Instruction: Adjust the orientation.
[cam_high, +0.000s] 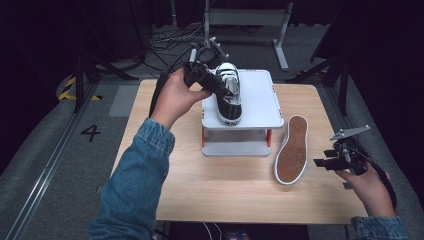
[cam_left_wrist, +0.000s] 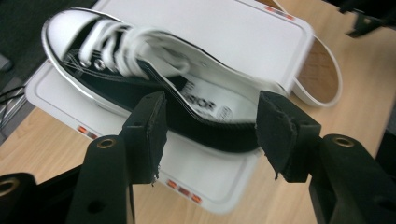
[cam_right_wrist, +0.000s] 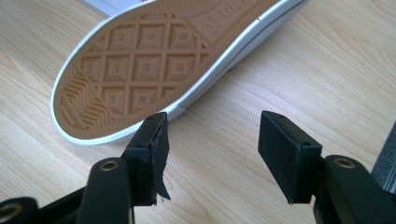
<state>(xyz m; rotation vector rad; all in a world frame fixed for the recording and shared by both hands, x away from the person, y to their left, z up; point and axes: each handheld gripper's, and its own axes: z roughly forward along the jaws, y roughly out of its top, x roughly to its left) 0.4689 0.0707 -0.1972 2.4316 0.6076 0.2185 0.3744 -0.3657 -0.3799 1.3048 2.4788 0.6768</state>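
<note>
Black canvas with white laces and a white toe cap marks the sneaker (cam_high: 228, 93) that stands upright on the white two-tier stand (cam_high: 260, 102), which we take as our landmark near the far middle of the pale wooden worktop (cam_high: 210, 185). Our left claw (cam_high: 226, 86) hovers at the stand's left side, right at the sneaker's heel; in the left gripper view its jaws are released, parted on either side of the heel collar without pressing on it. The second sneaker (cam_high: 292, 149) lies tipped on its side on the worktop just right of the stand, its tan rubber sole facing up and toward us. Our right claw (cam_high: 320, 162) waits well to the right of the stand, near that sole's heel, jaws spread wide and holding nothing.
</note>
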